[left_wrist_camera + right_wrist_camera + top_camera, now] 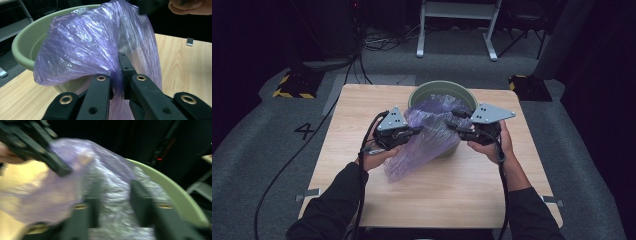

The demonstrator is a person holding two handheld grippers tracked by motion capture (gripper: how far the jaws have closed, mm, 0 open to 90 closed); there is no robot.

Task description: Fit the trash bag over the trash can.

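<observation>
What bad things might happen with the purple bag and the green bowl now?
The left gripper pinches only a thin fold of the purple bag, so the plastic might tear or slip out. The right gripper has bag between its jaws, apparently unclamped, and may lose it. A hard pull might tip the green bowl.

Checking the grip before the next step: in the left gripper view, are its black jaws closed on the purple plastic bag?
Yes, the left gripper pinches a gathered fold of the purple plastic bag.
</observation>
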